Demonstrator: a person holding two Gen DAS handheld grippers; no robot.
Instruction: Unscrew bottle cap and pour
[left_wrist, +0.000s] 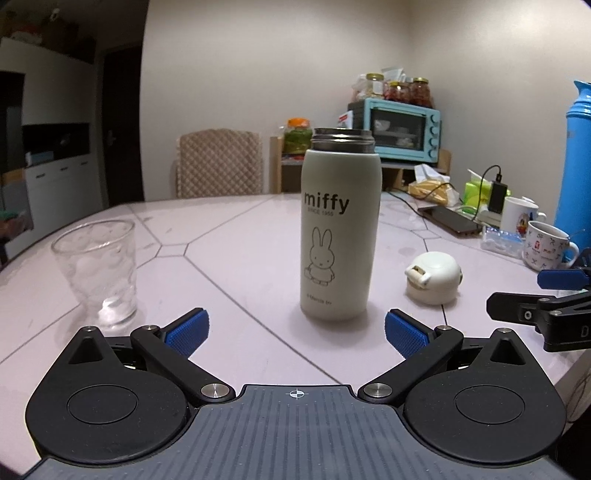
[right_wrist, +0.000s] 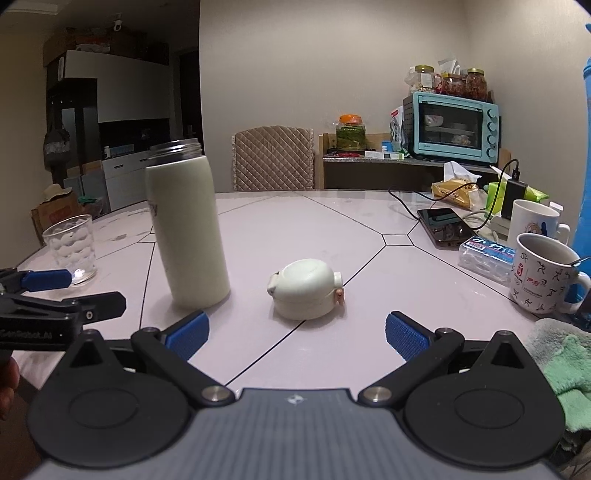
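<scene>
The white bottle (left_wrist: 339, 229) stands upright on the pale table (left_wrist: 236, 236) with its threaded steel neck bare, and its cap (left_wrist: 433, 277) rests on the table just to the right of the bottle, clear of the mouth so that pouring is unhindered. The glass (left_wrist: 96, 271) stands well to the left of the bottle; whether it holds liquid is hard to tell, so this could be either before the pour or after it. The left gripper (left_wrist: 297, 328) faces the bottle and the right gripper (right_wrist: 297, 330) faces the cap (right_wrist: 306, 289), both with fingers spread wide and holding nothing.
</scene>
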